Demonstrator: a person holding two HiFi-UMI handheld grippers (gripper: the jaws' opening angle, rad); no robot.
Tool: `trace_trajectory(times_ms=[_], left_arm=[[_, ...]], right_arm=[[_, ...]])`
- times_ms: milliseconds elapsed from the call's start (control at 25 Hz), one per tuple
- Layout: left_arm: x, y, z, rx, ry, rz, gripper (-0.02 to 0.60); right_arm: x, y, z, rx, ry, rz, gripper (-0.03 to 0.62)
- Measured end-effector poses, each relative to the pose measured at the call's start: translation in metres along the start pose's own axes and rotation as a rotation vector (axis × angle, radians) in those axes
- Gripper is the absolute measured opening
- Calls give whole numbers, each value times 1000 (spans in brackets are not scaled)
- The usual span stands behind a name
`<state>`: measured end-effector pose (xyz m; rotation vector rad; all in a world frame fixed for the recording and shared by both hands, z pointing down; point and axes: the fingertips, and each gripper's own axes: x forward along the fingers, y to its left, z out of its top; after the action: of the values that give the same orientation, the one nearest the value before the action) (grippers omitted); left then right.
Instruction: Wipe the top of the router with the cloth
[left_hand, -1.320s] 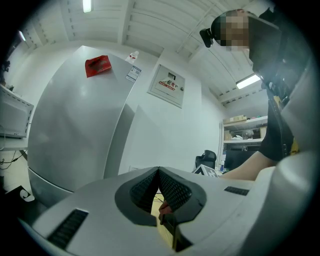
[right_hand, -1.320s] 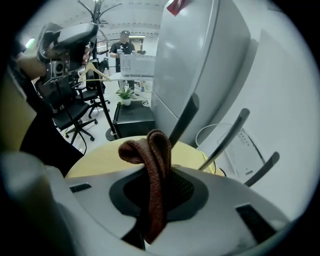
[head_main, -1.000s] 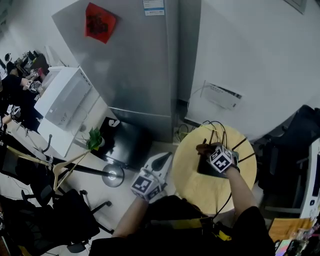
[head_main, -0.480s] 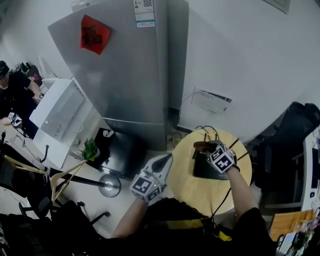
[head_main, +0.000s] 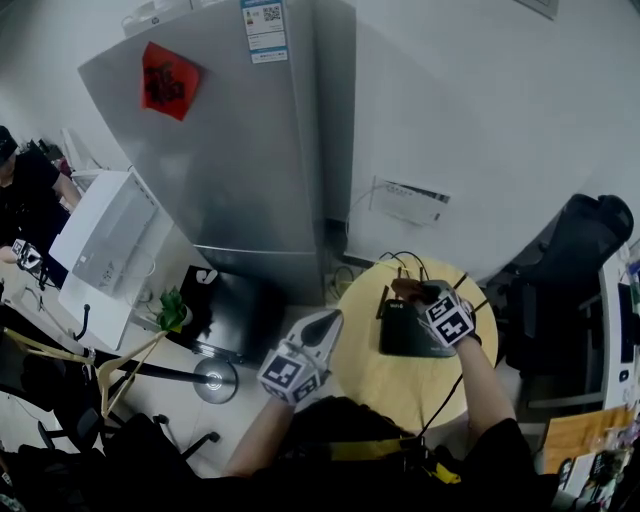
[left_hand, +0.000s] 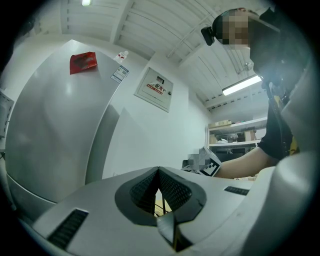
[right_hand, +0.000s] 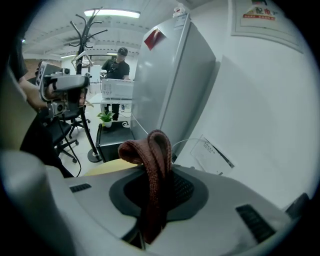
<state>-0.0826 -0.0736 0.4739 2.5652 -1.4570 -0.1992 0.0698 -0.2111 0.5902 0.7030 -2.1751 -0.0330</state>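
Observation:
The black router (head_main: 402, 331) lies on a round yellow table (head_main: 385, 385) at the right of the head view, its antennas pointing to the far side. My right gripper (head_main: 418, 297) is over the router's far right part, shut on a brown cloth (head_main: 403, 290) that hangs at the router's far edge. In the right gripper view the cloth (right_hand: 150, 147) loops up out of the shut right gripper (right_hand: 155, 175). My left gripper (head_main: 322, 322) hovers off the table's left edge above the floor. The left gripper (left_hand: 159, 175) is shut with nothing in it.
A tall silver fridge (head_main: 250, 150) stands behind the table, with a white wall and cables (head_main: 405, 262) next to it. To the left are a low black cabinet (head_main: 235, 300), a small plant (head_main: 170, 310), a coat stand base (head_main: 215, 380) and a white appliance (head_main: 105, 235). A black chair (head_main: 580, 250) is at the right.
The head view has tilted up, so the table sits lower and further left. My right gripper with the cloth has shifted toward the router's far right edge. The left gripper has held its place.

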Motion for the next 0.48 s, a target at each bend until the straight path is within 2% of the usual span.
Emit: trace_trajectory(times_ms=[120,320,480], left_arm=[[0,-1,-6,4,8,1,-8],[-3,4,-16,-12,51,32,-8],[-5,15,-20,-10,31,73,-8]], right_arm=[[13,0,-27,65,75,33,63],[52,19,-66,213,209,163,63],[87,26,-82,269,312,213,63]])
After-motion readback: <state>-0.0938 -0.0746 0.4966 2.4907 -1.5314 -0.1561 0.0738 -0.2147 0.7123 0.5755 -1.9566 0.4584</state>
